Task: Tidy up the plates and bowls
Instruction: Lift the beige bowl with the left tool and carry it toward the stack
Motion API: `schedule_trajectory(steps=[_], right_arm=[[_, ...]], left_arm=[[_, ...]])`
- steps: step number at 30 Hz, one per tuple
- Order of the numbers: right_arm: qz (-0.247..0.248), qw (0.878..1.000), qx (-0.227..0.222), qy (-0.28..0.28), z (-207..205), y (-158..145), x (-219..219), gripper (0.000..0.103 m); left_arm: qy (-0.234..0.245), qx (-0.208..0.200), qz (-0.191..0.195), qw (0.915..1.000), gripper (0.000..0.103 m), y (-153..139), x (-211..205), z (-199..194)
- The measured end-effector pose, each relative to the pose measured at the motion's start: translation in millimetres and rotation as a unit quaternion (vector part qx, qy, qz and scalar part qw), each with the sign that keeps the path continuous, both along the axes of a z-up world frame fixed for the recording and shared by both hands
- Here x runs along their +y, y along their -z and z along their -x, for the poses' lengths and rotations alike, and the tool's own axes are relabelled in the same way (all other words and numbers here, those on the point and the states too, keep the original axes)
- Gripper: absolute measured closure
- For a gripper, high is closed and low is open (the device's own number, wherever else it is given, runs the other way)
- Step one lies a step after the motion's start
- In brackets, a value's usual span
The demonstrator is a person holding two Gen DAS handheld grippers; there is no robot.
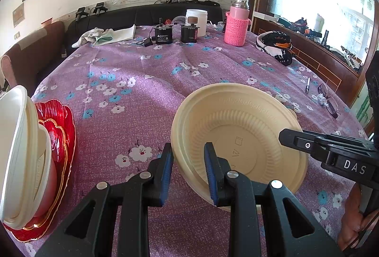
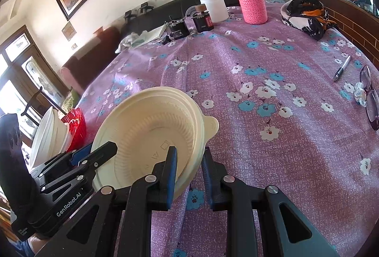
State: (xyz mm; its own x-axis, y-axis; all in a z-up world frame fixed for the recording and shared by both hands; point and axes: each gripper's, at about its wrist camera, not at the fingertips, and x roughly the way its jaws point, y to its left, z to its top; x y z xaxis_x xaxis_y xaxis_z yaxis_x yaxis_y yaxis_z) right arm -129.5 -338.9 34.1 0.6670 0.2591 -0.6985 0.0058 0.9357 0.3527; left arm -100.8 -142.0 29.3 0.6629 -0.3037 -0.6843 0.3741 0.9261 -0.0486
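The cream bowl [image 1: 239, 138] pinched between the left gripper [image 1: 188, 171] and the right gripper [image 2: 188, 175] looked like matt plastic, ribbed on its wall. Both grippers were matt black plastic with blue rubbery pads [image 1: 165, 176] and shiny metal pins. Beyond them lay a woven purple floral cloth [image 1: 146, 91] over the counter; left of the left gripper stood a glossy red ridged plate [image 1: 62, 129].
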Motion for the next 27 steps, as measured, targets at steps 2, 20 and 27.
schedule_trajectory(steps=[2, 20, 27], right_arm=[[0.001, 1.000, 0.001, 0.000, 0.0, 0.0, 0.5, 0.080], [0.006, 1.000, -0.002, -0.006, 4.3, -6.4, 8.1, 0.080], [0.012, 1.000, -0.007, -0.009, 6.4, -11.0, 13.3, 0.080]], left_arm=[[0.000, -0.003, -0.001, 1.0000, 0.077, -1.5, -0.8, 1.3], [-0.006, -0.022, -0.010, 0.9997, 0.078, -5.6, 2.5, 8.9], [-0.009, -0.029, -0.007, 0.9995, 0.078, -8.2, 7.3, 12.3]])
